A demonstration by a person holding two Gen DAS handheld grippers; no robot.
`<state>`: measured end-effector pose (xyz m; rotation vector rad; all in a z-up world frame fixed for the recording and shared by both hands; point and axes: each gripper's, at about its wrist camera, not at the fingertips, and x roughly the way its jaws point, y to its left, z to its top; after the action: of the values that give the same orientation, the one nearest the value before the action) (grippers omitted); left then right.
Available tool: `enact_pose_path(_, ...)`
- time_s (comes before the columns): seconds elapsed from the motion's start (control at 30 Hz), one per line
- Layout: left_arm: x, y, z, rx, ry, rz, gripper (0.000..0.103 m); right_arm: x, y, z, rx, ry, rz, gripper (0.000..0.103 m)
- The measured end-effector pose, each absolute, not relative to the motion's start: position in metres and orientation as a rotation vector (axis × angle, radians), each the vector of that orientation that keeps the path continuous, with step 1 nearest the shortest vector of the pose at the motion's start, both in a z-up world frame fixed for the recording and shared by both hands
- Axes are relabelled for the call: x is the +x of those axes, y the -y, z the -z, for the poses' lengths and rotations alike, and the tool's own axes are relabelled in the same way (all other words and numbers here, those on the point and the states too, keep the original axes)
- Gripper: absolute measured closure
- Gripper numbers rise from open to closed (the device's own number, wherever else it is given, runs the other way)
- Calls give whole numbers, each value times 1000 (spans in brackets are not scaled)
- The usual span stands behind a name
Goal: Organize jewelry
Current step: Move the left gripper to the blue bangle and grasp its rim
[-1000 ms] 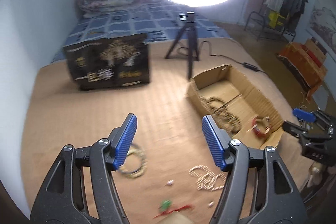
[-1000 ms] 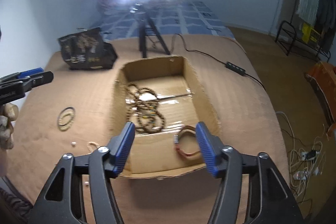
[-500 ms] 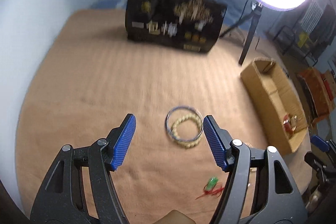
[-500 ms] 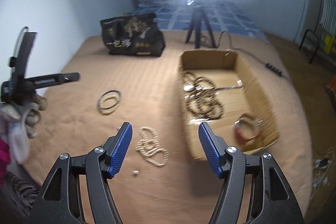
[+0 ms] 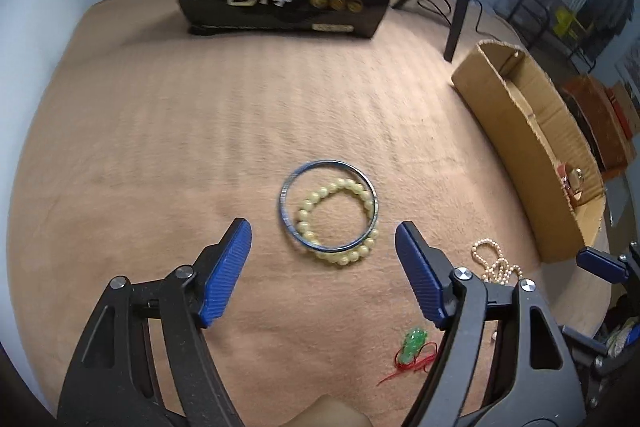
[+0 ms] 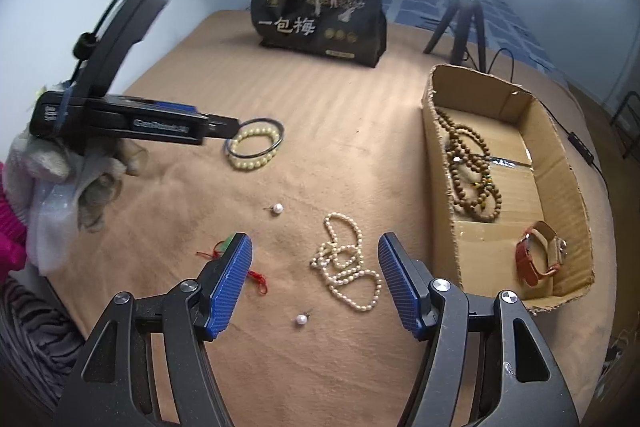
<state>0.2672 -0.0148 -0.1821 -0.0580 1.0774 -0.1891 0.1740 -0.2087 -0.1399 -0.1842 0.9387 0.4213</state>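
Observation:
A dark bangle [image 5: 328, 205] lies on the tan blanket over a pale yellow bead bracelet [image 5: 340, 255]; both also show in the right wrist view [image 6: 256, 143]. My left gripper [image 5: 323, 263] is open and empty just short of them. A white pearl necklace [image 6: 346, 261] lies between the fingers of my right gripper [image 6: 316, 281], which is open and empty above it. A cardboard box [image 6: 560, 163] to the right holds brown bead strands [image 6: 472, 171] and a red-strapped watch [image 6: 538, 257]. A green charm on red cord [image 5: 412, 345] lies near the front.
Two loose pearl studs [image 6: 278, 208] [image 6: 301, 319] lie on the blanket. A black printed bag [image 6: 320, 19] stands at the back. A ring light on a tripod [image 6: 460, 23] stands behind the box. The blanket's front edge [image 6: 48, 279] drops off at the left.
My left gripper has swung left and come down close to the bangle and yellow bracelet. My right gripper has left the box and moved left and down over the pearl necklace.

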Motion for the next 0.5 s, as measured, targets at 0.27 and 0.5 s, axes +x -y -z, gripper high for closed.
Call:
enact_pose_path(0.27,298,13,202,-137,-1163,152,26,173,207,141,-209,-945,-426,38)
enact_pose_path(0.5,320,4,216,-233,-1206,119,26,176,207,138,-200,-934,-414,38)
